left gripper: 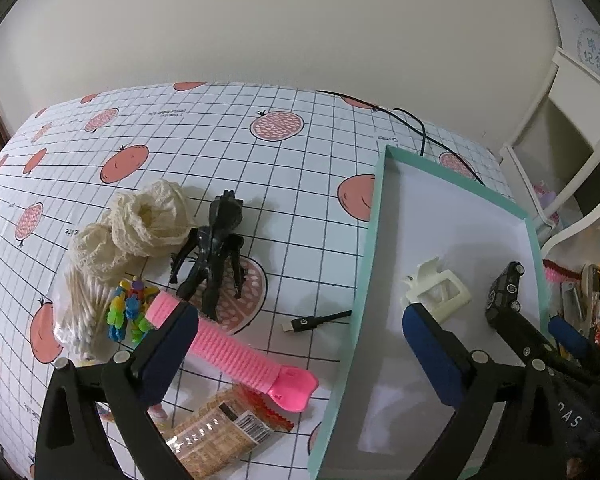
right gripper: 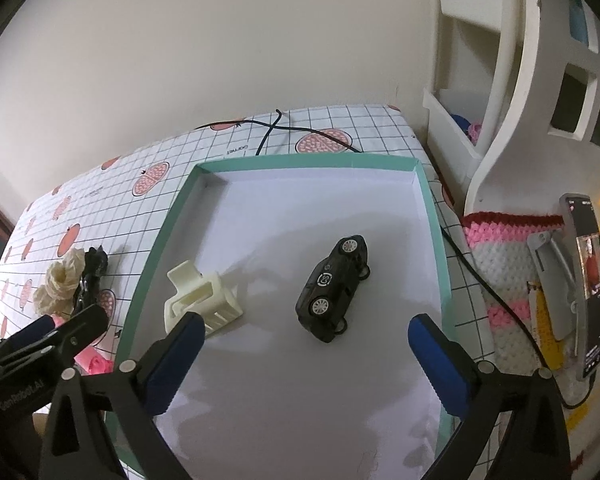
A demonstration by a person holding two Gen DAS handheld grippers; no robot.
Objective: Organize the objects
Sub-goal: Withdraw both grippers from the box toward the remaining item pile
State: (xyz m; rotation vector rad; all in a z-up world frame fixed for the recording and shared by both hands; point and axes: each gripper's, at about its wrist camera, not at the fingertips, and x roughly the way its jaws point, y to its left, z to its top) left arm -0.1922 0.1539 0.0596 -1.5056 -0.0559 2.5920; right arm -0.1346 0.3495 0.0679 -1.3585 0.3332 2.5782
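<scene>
I see both hand-held grippers empty w/ jaws wide apart: right hand-held gripper (right gripper: pixel 302 354) over the teal tray (right gripper: pixel 434 216), left hand-held gripper (left gripper: pixel 300 346) straddling its edge. In the tray, black toy car (right gripper: pixel 334 288) lies on its side, white hair clip (right gripper: pixel 202 300) near it. Pink brush (left gripper: pixel 236 354) sits on counter (left gripper: pixel 228 120).

A home: fruit-print tablecloth (left gripper: pixel 220 128), white shelf unit (right gripper: pixel 512 92), crocheted mat (right gripper: pixel 504 264) and scattered toys.
</scene>
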